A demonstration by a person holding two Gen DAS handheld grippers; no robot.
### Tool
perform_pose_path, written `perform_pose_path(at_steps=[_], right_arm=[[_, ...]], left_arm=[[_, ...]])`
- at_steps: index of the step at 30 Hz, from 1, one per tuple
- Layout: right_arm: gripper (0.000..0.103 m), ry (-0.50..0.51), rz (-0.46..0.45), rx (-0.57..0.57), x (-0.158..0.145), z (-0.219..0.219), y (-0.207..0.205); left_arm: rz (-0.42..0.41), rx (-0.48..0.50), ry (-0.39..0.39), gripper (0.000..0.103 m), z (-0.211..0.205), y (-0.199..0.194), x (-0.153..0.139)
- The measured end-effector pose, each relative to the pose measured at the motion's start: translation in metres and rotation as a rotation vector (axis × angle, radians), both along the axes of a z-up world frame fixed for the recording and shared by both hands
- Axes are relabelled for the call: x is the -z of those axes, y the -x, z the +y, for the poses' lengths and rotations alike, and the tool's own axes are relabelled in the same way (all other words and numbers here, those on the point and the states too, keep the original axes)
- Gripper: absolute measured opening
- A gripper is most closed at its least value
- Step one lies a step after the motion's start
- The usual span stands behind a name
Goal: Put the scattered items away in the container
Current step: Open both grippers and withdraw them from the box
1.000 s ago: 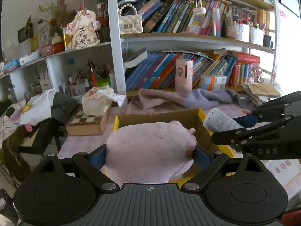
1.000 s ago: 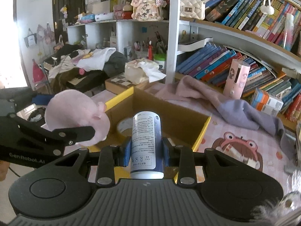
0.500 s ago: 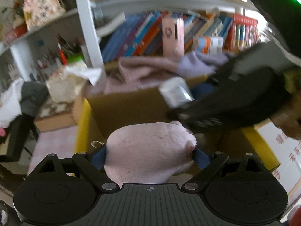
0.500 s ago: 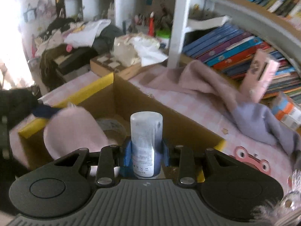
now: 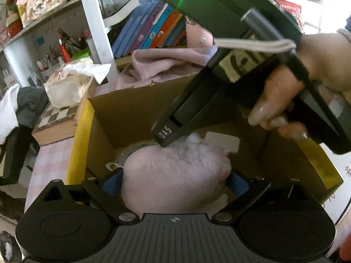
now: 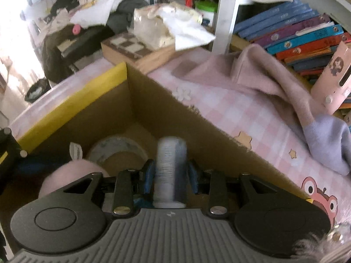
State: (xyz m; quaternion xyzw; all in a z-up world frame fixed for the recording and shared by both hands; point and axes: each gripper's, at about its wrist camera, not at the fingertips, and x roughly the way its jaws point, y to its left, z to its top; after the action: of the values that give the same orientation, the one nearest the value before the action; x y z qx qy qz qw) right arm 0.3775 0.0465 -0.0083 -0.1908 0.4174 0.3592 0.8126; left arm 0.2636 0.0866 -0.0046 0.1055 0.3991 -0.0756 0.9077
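A cardboard box (image 5: 136,111) with a yellow rim (image 6: 72,103) stands on the pink checked table. My left gripper (image 5: 175,180) is shut on a pink plush toy (image 5: 175,173) and holds it low inside the box. My right gripper (image 6: 170,173) is shut on a white spray can (image 6: 170,171), also down inside the box; its body (image 5: 230,81) crosses the left wrist view above the plush. The plush (image 6: 72,175) shows at the left of the right wrist view. A tape roll (image 6: 118,151) lies on the box floor.
A tissue box (image 5: 68,87) sits on a chequered wooden box (image 5: 57,120) left of the carton. A pink and lilac cloth (image 6: 274,83) lies behind it, below shelves of books (image 6: 302,35). A pink device (image 6: 335,76) leans at the right.
Both grippers have moved forward and down into the box with their loads. The right gripper now crosses over the plush in the left wrist view.
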Motion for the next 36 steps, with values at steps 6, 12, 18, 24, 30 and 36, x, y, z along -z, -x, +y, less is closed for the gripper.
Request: perform_pose_path(at_steps=[6, 12, 18, 24, 30, 36], right_arm=[[0.044, -0.086, -0.044, 0.019, -0.028, -0.02, 0.018], [0.044, -0.181, -0.12, 0.054, -0.064, -0.049, 0.055], [0.047, -0.245, -0.203, 0.111, -0.09, -0.083, 0.098], [0.05, -0.292, -0.318, 0.197, -0.105, -0.121, 0.149], [0.051, -0.3, -0.434, 0.259, -0.111, -0.152, 0.202], [0.052, -0.276, -0.448, 0.352, -0.1, -0.18, 0.242]], left_arm=[[-0.095, 0.013, -0.007, 0.099, -0.007, 0.019, -0.023], [-0.196, 0.013, 0.024, 0.1, -0.01, 0.047, -0.055], [-0.249, -0.005, 0.064, 0.1, -0.011, 0.083, -0.074], [-0.276, -0.046, 0.122, 0.1, -0.013, 0.119, -0.083], [-0.283, -0.054, 0.171, 0.1, -0.019, 0.147, -0.083], [-0.273, -0.045, 0.171, 0.1, -0.024, 0.171, -0.077]])
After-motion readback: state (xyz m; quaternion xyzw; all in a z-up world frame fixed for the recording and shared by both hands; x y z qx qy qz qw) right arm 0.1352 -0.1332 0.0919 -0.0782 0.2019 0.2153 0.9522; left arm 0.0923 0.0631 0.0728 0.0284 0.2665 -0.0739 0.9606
